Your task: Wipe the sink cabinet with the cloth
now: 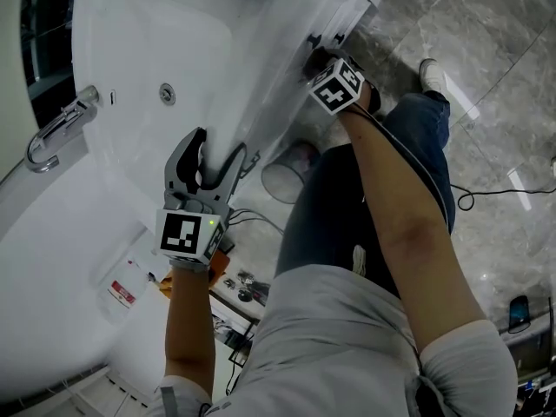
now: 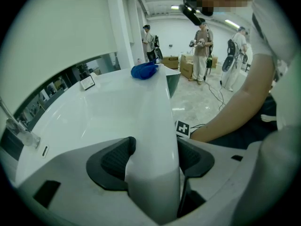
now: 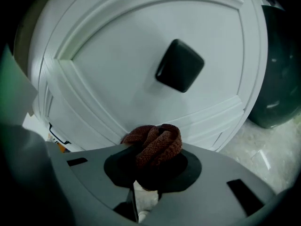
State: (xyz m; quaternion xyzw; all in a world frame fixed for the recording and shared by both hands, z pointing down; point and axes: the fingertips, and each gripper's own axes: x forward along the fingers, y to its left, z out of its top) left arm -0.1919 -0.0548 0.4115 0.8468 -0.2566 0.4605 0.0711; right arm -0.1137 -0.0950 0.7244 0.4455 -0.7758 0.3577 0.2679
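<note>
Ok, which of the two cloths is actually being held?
The brown cloth, clamped in the right gripper; the blue cloth lies loose on the countertop.

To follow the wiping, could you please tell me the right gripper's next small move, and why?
Probably ease the right gripper forward until its brown cloth presses the white cabinet door below the black knob, then start a stroke: the cloth is clamped and faces the panel, contact unclear.

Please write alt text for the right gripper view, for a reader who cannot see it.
The right gripper is shut on a bunched reddish-brown knitted cloth, close in front of a white panelled cabinet door with a square black knob.
</note>
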